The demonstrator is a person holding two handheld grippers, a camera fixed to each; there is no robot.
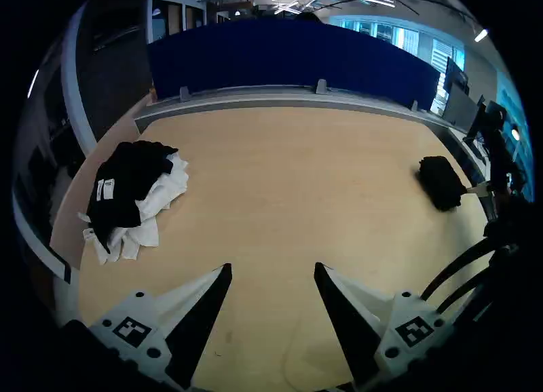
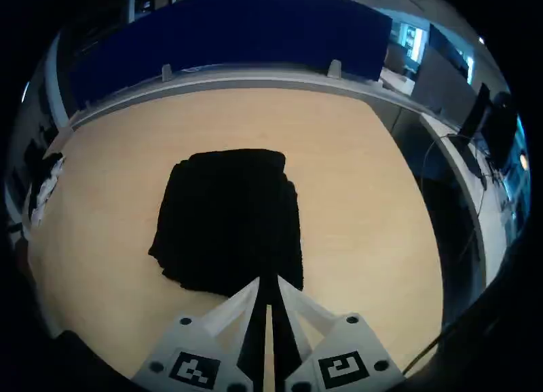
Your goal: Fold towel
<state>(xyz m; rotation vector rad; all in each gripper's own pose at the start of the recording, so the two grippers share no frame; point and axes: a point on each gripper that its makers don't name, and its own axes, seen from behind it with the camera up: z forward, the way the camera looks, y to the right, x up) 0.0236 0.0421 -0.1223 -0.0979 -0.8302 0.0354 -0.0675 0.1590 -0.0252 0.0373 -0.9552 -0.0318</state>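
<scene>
A black towel (image 2: 231, 219) lies folded into a thick rectangle on the wooden table (image 2: 360, 188). My right gripper (image 2: 268, 280) is shut, and its tips meet over the towel's near edge. I cannot tell whether any cloth is caught between them. In the left gripper view the same black towel (image 1: 441, 182) rests far right on the table (image 1: 292, 175), with the right gripper (image 1: 478, 188) touching its side. My left gripper (image 1: 271, 270) hovers open above bare wood and holds nothing.
A loose pile of black and white cloths (image 1: 132, 195) sits at the table's left side, also seen as a pile (image 2: 42, 182) at the edge of the right gripper view. A blue partition (image 1: 285, 56) runs along the table's far edge. Monitors (image 2: 492, 131) stand beyond the right end.
</scene>
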